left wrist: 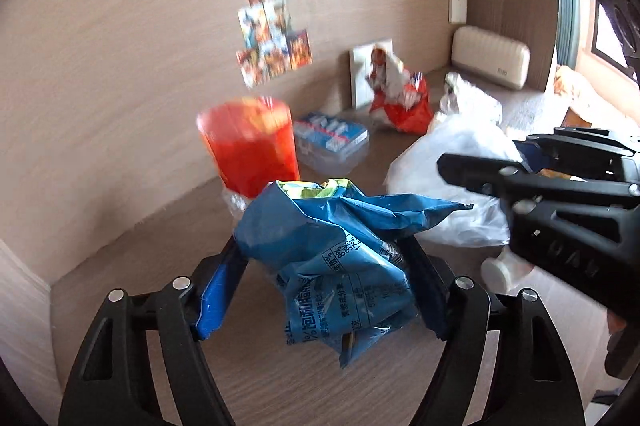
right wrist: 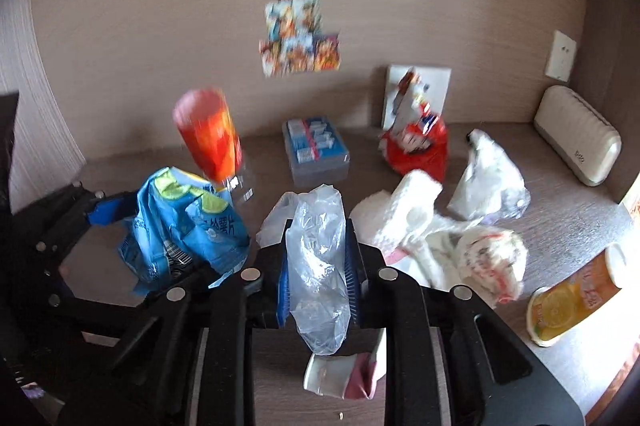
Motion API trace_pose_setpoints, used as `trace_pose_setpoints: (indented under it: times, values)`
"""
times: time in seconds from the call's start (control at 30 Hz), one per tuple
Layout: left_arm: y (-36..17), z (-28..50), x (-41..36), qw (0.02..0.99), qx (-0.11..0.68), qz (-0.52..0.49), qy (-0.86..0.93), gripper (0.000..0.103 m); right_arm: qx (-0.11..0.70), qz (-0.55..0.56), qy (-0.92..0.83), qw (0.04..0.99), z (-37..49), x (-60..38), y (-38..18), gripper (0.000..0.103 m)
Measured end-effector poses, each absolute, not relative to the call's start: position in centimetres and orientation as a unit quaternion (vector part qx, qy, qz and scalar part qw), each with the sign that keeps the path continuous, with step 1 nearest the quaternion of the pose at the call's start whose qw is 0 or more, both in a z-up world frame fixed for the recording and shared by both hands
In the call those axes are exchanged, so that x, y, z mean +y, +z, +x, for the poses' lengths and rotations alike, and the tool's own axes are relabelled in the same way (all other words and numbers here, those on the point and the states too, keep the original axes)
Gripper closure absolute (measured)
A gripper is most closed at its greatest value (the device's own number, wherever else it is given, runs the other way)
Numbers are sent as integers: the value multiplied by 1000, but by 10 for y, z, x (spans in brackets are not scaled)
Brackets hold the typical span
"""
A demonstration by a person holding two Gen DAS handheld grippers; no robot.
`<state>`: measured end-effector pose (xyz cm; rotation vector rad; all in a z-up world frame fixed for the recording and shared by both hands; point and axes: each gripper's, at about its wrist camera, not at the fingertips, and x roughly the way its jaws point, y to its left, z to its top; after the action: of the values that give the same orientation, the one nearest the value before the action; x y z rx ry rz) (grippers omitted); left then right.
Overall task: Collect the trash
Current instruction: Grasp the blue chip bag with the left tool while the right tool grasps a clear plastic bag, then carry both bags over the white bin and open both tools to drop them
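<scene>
One blue chip bag (left wrist: 332, 250) is clamped between the left gripper (left wrist: 320, 266) jaws. One clear plastic bag (right wrist: 318, 266) is pinched between the right gripper (right wrist: 318, 278) jaws, above the surface (right wrist: 568, 226) with two white bags.

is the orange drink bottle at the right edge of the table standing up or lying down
Lying down. The orange plastic drink bottle rests on its side on the wooden table, white cap pointing toward the back right, base toward the camera.
</scene>
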<state>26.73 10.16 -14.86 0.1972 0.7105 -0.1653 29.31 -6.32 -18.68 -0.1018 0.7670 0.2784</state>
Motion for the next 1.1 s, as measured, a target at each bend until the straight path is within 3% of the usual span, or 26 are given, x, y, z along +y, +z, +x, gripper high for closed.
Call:
trace_pose_setpoints:
  times: [0.27,0.53,0.83,1.1]
  values:
    - [-107,247,58,939,295,119,-135,29,319,-31,77,944,257,-110,-134,79]
    - [-96,216,-32,920,278,140,-239,29,319,-5,-28,947,192,-194,-119,79]
    - [-112,155,-143,874,283,168,-357,29,337,39,-162,927,94,-292,-120,79]
    - [-162,110,-229,823,312,200,-430,29,372,93,-236,893,37,-359,-156,79]
